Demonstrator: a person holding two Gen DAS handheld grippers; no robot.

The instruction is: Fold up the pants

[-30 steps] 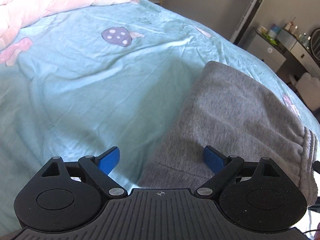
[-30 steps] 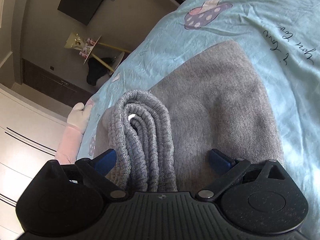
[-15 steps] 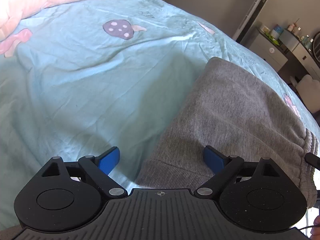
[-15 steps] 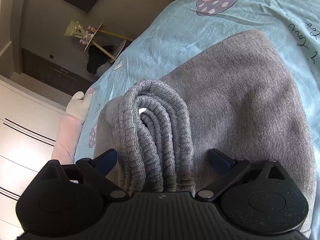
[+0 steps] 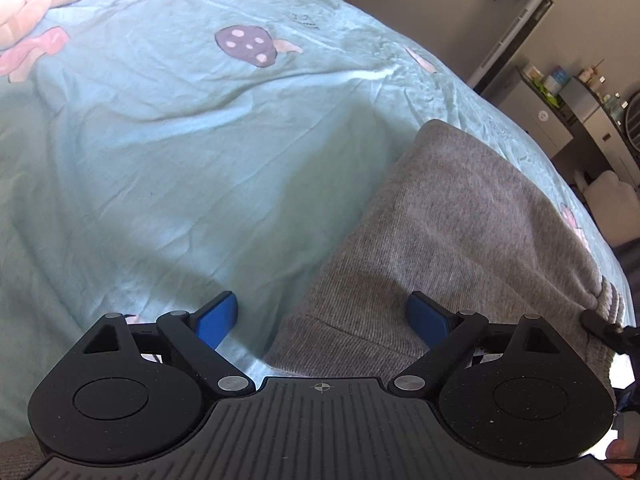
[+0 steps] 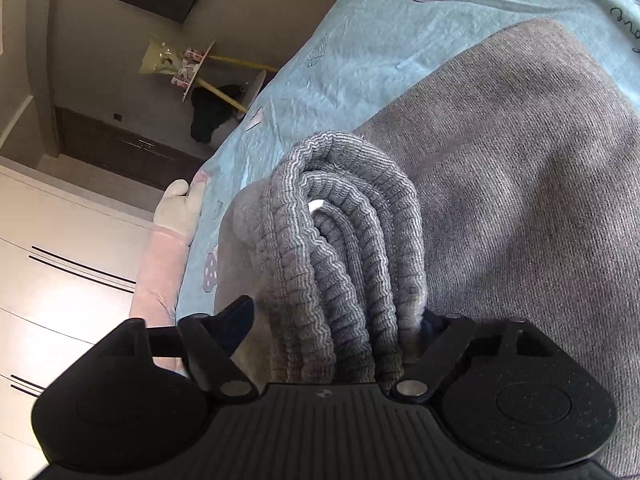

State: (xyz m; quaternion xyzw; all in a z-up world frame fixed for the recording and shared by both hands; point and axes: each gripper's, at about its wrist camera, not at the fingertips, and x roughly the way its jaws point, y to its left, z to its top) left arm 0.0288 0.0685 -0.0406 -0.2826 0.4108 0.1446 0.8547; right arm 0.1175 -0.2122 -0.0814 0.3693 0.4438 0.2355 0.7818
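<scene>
Pants [image 6: 520,184] lie on the bed [image 5: 180,140]; right gripper [image 6: 336,320], angled down, has just been closing around their ribbed waistband [image 6: 344,248], while left gripper [image 5: 322,314] hovers spread wide over their corner.

Soft grey knit pants [image 5: 472,220] with ribbed waistband [image 6: 348,240] on a smooth, creased cotton bedsheet [image 5: 180,152].

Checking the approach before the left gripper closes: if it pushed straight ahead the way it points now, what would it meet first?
Most likely the hem edge of the grey pants, which lies between the open fingers of the left gripper, a little right of centre. The sheet lies left of it. Depth is unclear.
</scene>
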